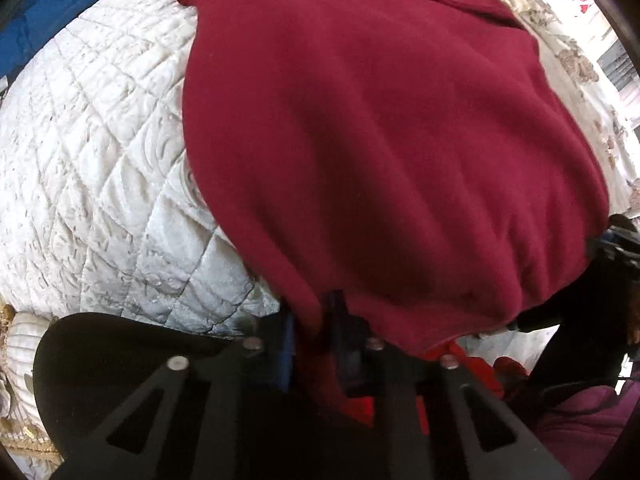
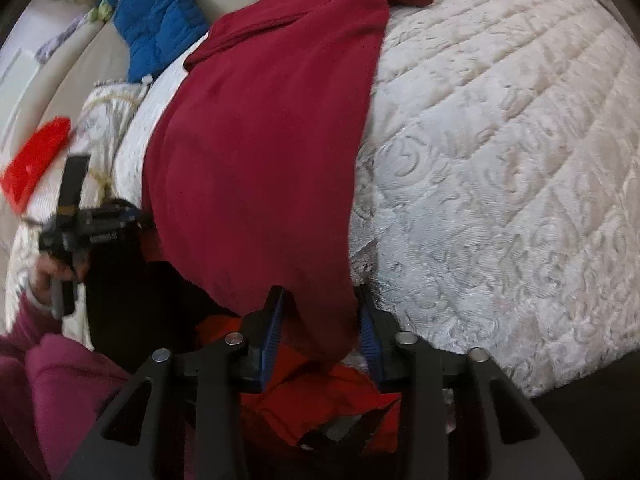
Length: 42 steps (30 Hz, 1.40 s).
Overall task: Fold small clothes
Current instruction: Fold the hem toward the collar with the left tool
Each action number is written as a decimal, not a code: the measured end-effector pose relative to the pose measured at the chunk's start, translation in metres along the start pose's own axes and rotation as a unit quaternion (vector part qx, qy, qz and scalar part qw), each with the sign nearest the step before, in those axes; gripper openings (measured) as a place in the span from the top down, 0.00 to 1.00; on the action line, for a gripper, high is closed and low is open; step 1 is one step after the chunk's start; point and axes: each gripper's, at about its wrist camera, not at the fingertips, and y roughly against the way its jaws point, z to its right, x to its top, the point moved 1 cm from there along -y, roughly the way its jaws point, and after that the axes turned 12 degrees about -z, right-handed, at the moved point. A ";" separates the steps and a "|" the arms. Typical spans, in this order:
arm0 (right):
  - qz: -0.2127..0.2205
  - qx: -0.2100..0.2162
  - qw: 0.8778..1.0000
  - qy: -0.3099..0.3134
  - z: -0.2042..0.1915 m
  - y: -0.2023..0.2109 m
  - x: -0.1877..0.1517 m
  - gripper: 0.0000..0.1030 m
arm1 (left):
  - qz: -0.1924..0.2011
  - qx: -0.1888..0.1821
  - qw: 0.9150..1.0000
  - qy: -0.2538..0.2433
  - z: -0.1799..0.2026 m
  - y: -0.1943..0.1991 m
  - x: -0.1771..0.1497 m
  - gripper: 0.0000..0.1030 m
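1. A white quilted bedspread (image 1: pixel 92 168) with a diamond stitch pattern covers the surface and fills most of both views (image 2: pixel 500 168); its far right side in the left wrist view carries a floral print.
2. The dark red garment (image 1: pixel 380 140) lies spread across the bedspread, stretching from its near hem at the grippers to a folded-over part at the far end; in the right wrist view the same garment (image 2: pixel 260 140) runs diagonally, with its top edge rolled near the upper middle.
3. A blue padded item (image 2: pixel 156 20) sits beyond the garment at the upper left of the right wrist view, and shows as a blue corner (image 1: pixel 40 20) in the left wrist view.
4. An orange-red cloth (image 2: pixel 320 400) lies bunched under the near hem, just below the right gripper's fingers.
5. The left gripper (image 1: pixel 314 344) is clenched on the near left hem of the dark red garment, the fabric pinched between its close-set fingers. It also appears at the left edge of the right wrist view (image 2: pixel 100 224), blurred, beside the garment's edge.
6. The right gripper (image 2: pixel 320 332) has the near hem hanging between its blue-padded fingers; the jaws stand somewhat apart with cloth bunched between them, so whether it truly grips the fabric cannot be told.
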 end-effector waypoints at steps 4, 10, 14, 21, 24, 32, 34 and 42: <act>0.024 0.014 1.000 0.013 -0.004 0.012 0.001 1.00 | 0.046 -0.055 0.997 0.008 -0.010 0.030 -0.008 0.92; 0.109 0.069 0.991 0.029 -0.010 0.068 0.013 1.00 | 0.154 -0.092 0.984 0.010 -0.026 0.104 -0.014 0.92; 0.161 0.078 0.983 0.029 -0.011 0.093 0.025 1.00 | 0.197 -0.101 0.975 0.027 -0.034 0.130 -0.004 0.92; 0.214 0.106 0.971 0.005 -0.014 0.114 0.047 1.00 | 0.247 -0.060 0.966 0.039 -0.028 0.148 0.013 0.92; 0.222 0.104 0.970 0.005 -0.017 0.118 0.051 1.00 | 0.251 -0.043 0.966 0.036 -0.025 0.141 0.026 0.92; 0.233 0.082 0.969 -0.012 -0.018 0.119 0.058 1.00 | 0.260 -0.033 0.965 0.035 -0.021 0.143 0.033 0.92; 0.235 0.079 0.969 -0.014 -0.013 0.122 0.058 1.00 | 0.262 -0.032 0.964 0.035 -0.021 0.144 0.035 0.92; 0.244 0.066 0.967 -0.028 -0.007 0.124 0.078 1.00 | 0.267 -0.028 0.962 0.042 -0.026 0.146 0.056 0.92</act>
